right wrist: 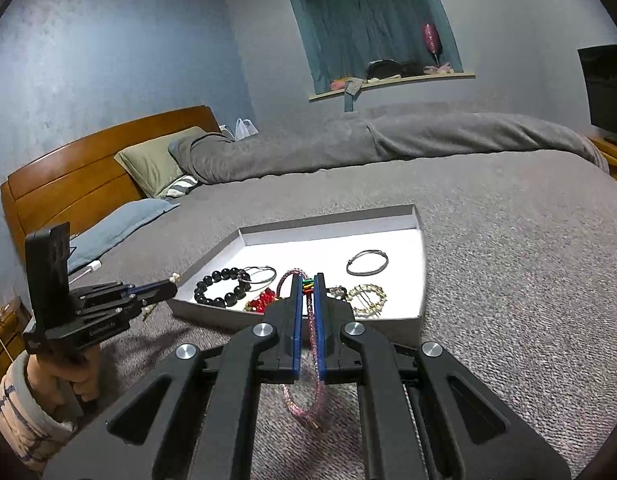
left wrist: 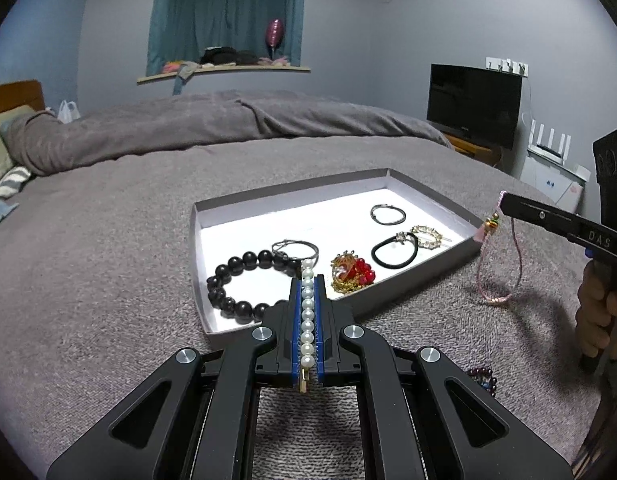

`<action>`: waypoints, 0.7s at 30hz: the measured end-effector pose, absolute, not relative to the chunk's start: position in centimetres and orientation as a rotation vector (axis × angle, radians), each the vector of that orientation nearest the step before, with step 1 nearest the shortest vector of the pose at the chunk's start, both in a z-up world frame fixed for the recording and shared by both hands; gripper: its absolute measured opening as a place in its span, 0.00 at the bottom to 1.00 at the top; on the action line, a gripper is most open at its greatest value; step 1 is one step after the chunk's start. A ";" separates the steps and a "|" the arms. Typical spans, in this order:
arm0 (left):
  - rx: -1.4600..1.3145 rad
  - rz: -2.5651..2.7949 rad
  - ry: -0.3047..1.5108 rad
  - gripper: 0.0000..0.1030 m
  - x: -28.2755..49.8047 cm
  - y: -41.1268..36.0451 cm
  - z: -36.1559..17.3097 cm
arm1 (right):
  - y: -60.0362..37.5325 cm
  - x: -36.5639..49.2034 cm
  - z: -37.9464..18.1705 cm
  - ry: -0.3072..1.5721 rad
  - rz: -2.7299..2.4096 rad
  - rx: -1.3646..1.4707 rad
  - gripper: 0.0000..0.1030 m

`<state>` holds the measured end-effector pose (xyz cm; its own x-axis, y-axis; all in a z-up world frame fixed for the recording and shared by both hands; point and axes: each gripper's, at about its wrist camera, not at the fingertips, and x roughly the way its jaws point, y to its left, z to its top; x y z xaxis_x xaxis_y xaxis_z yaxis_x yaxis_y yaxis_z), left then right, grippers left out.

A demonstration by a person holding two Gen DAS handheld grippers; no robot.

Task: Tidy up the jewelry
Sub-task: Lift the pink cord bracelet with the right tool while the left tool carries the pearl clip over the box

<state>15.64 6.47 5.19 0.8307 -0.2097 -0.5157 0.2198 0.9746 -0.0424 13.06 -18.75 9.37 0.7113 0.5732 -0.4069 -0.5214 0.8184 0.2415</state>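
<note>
A shallow white-lined tray (left wrist: 206,268) (right wrist: 422,264) lies on the grey bed. In it are a black bead bracelet (left wrist: 232,268) (right wrist: 212,282), thin metal bangles (left wrist: 387,214) (right wrist: 367,261), a red and gold piece (left wrist: 354,274), a black hair tie (left wrist: 394,251) and a gold hoop clip (left wrist: 426,237) (right wrist: 366,298). My left gripper (left wrist: 307,280) (right wrist: 170,284) is shut on a pearl hair clip (left wrist: 307,312) at the tray's near edge. My right gripper (right wrist: 307,280) (left wrist: 504,204) is shut on a pink cord bracelet (right wrist: 312,360) (left wrist: 498,268) that hangs beside the tray.
A dark red bead bracelet (left wrist: 484,380) lies on the blanket near my left gripper. A rolled grey duvet (left wrist: 228,120) lies across the far side. Pillows and a wooden headboard (right wrist: 68,176) stand to the left, a TV (left wrist: 474,104) to the right.
</note>
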 end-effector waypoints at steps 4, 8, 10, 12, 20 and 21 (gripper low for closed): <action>0.011 -0.223 0.542 0.06 15.7 6.6 5.2 | -18.2 13.1 9.6 0.481 0.619 0.113 0.05; 0.004 -0.222 0.534 0.06 15.9 6.8 5.5 | -17.6 13.1 9.9 0.461 0.623 0.102 0.05; -0.006 -0.222 0.530 0.06 16.1 6.9 5.7 | -17.5 13.2 10.1 0.454 0.627 0.101 0.05; -0.019 -0.226 0.530 0.06 16.5 7.2 5.9 | -17.4 13.4 10.3 0.449 0.627 0.105 0.05; -0.067 -0.235 0.522 0.06 18.0 7.9 6.6 | -17.7 14.9 11.6 0.407 0.635 0.150 0.05; -0.073 -0.235 0.522 0.06 18.3 8.0 6.6 | -17.6 15.3 11.6 0.408 0.635 0.153 0.05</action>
